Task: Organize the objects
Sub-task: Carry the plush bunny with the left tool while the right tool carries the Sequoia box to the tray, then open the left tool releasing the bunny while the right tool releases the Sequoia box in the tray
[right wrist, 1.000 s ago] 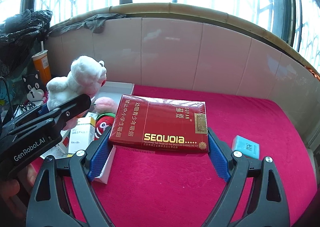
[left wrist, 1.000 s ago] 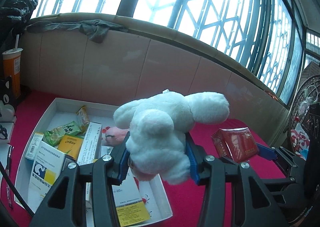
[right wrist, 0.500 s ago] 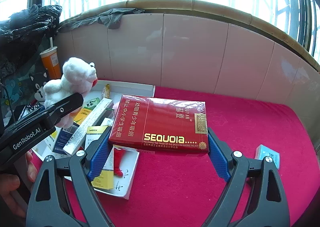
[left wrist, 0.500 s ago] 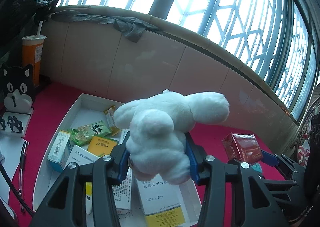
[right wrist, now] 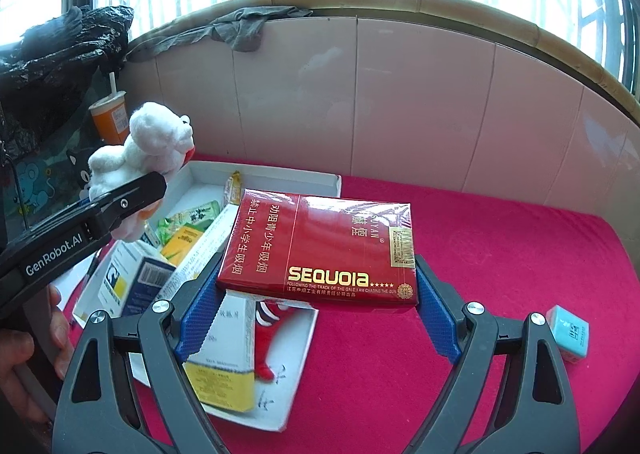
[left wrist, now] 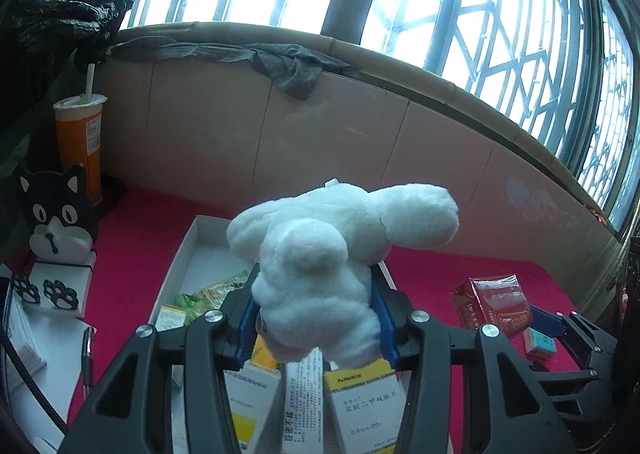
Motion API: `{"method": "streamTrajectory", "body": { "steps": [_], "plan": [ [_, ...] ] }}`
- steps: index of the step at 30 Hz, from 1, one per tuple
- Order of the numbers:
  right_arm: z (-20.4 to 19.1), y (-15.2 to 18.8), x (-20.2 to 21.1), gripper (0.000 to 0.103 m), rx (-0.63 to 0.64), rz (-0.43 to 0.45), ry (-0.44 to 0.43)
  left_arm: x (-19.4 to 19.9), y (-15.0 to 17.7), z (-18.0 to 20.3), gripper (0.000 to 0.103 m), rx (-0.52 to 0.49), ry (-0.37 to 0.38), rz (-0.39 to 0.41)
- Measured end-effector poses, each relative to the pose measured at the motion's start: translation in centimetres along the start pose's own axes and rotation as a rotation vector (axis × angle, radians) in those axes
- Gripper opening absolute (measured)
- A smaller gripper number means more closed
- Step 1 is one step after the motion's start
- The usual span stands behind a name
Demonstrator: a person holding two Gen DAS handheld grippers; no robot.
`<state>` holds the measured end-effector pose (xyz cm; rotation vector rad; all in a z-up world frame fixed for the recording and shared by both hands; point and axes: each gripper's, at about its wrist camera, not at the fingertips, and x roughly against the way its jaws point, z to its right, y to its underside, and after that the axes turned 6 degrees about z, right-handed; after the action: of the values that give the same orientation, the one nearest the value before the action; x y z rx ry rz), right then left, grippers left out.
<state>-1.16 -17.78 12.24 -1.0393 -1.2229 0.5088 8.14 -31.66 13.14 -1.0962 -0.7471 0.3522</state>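
Left gripper [left wrist: 316,318] clamped on white plush toy [left wrist: 332,254], held in the air above the white tray [left wrist: 182,250] of medicine boxes. Right gripper [right wrist: 318,298] closed on red carton [right wrist: 324,250], also aloft, over the tray's near corner. Step in hand, as judged: carrying both items for placement. Next move likely needs lowering into free tray space before releasing. Small blue box [right wrist: 570,338] lies apart on red cloth [right wrist: 460,234].
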Motion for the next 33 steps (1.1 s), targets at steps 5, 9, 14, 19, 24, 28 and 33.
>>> {"method": "streamTrajectory", "body": {
  "steps": [5, 9, 14, 19, 24, 28, 33],
  "plan": [
    [0.1, -1.7, -2.1, 0.089, -0.004, 0.003, -0.008, -1.8, -1.4, -2.7, 0.049, 0.058, -0.029, -0.035],
    [0.6, -3.3, -4.1, 0.088, 0.002, 0.015, 0.021, -3.4, -1.5, -4.4, 0.049, 0.093, -0.063, -0.071],
    [0.7, -4.7, -6.9, 0.088, -0.020, -0.001, -0.005, -5.3, -0.5, -5.3, 0.049, 0.107, -0.065, -0.120],
    [0.0, -5.2, -10.6, 0.089, -0.065, -0.070, -0.059, -6.6, 0.4, -5.7, 0.050, 0.116, -0.067, -0.149],
    [-1.2, -4.8, -13.4, 0.089, -0.054, -0.099, -0.050, -7.1, 0.7, -6.0, 0.051, 0.116, -0.082, -0.152],
    [-1.6, -4.4, -14.3, 0.089, -0.066, -0.108, -0.071, -6.7, 0.7, -6.1, 0.065, 0.122, -0.088, -0.139],
    [-1.0, -3.9, -12.9, 0.103, -0.106, -0.063, -0.072, -5.1, 0.1, -5.5, 0.093, 0.099, -0.119, -0.085]
  ]
}}
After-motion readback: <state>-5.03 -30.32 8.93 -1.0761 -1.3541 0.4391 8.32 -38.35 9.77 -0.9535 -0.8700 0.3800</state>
